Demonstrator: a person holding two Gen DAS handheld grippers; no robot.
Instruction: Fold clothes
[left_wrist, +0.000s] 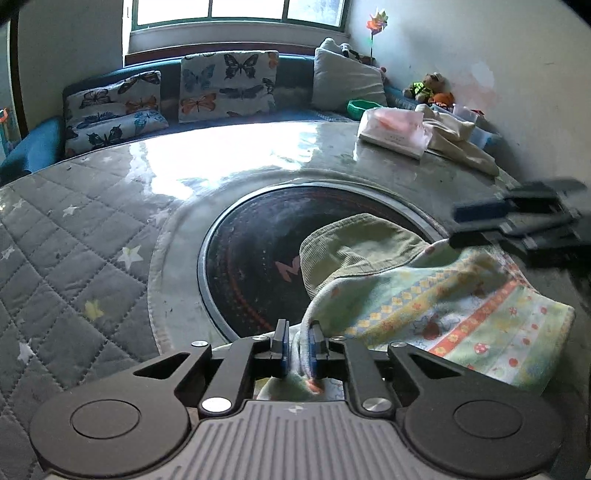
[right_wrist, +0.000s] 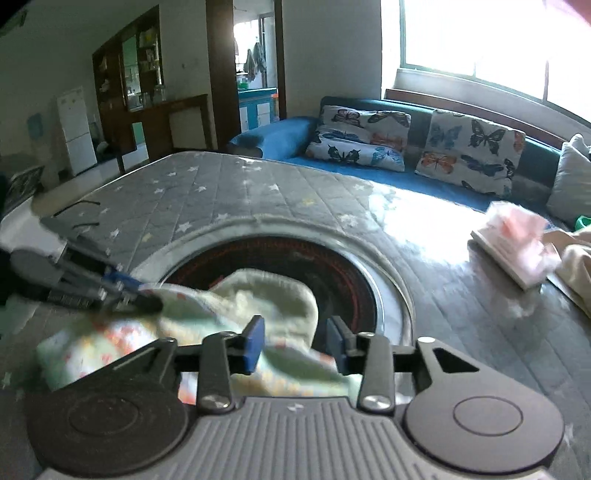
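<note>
A small patterned garment (left_wrist: 436, 306), pale green and yellow with an orange band and a plain green lining, lies over the right part of the round dark inset (left_wrist: 251, 258) in the table. My left gripper (left_wrist: 298, 341) is shut on its near edge. My right gripper (right_wrist: 295, 341) is open, its jaws spread above the same garment (right_wrist: 266, 295). It shows blurred at the right of the left wrist view (left_wrist: 476, 225), over the garment's far edge. The left gripper appears at the left of the right wrist view (right_wrist: 144, 295), gripping the cloth.
The table wears a grey quilted star cover (left_wrist: 74, 236) under clear plastic. A pink-and-white packet (left_wrist: 395, 129) and a cream cloth (left_wrist: 461, 140) lie at the far right. A blue sofa with butterfly cushions (left_wrist: 229, 85) runs behind the table under the window.
</note>
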